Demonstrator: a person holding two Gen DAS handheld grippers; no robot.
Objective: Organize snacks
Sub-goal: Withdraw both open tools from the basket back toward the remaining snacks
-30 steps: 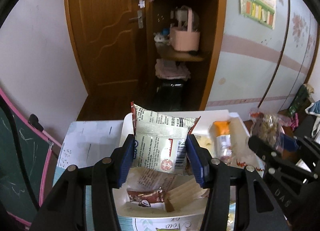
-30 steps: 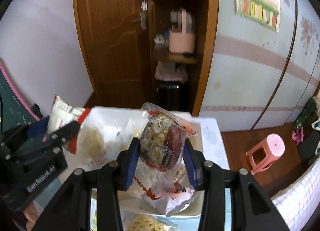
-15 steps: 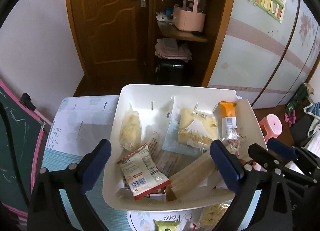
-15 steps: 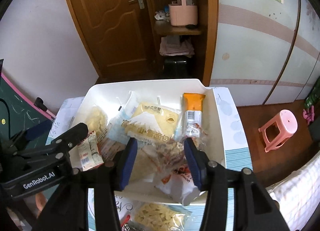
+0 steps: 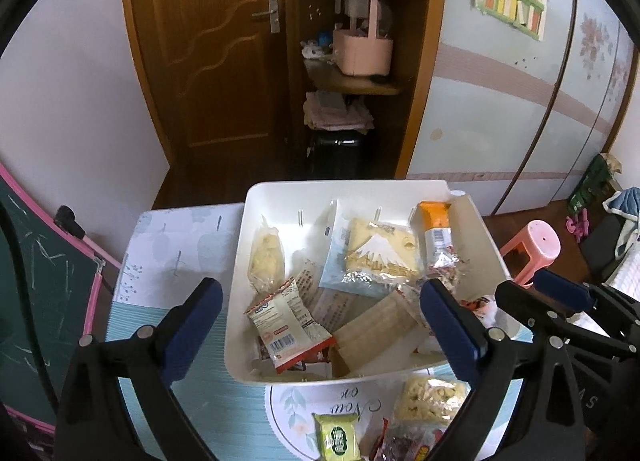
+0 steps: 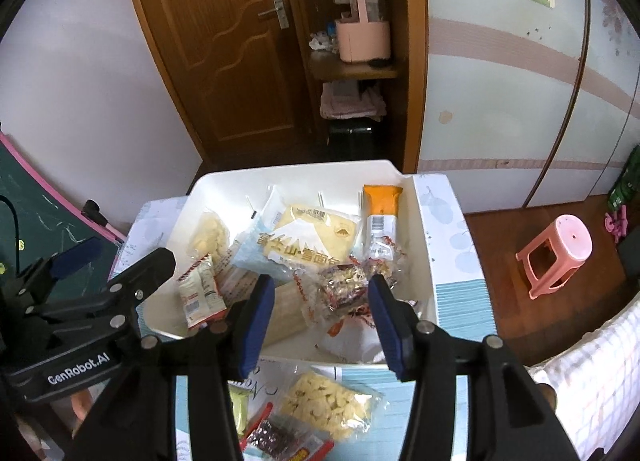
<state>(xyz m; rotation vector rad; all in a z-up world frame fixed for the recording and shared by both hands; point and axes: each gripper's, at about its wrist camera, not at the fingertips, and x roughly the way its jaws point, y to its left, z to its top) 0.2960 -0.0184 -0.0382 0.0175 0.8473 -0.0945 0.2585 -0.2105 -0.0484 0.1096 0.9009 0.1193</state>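
A white bin stands on the table and holds several snack packets. My left gripper hangs wide open over its near left part, nothing between its fingers. Below it lies a red-and-white packet on the pile. My right gripper is open over the bin's near right part. A clear nut packet lies loose in the bin beyond its pads. A Mount Fuji bread packet and an orange bar lie further back.
On the blue striped tablecloth in front of the bin lie a yellow cracker packet, a green packet and a red packet. A chalkboard stands at the left. A pink stool is on the floor, right.
The left jaws opened wide and the red-and-white packet dropped into the bin. The right jaws let go of the nut packet, which now lies in the bin. Both cameras tipped down towards the bin.
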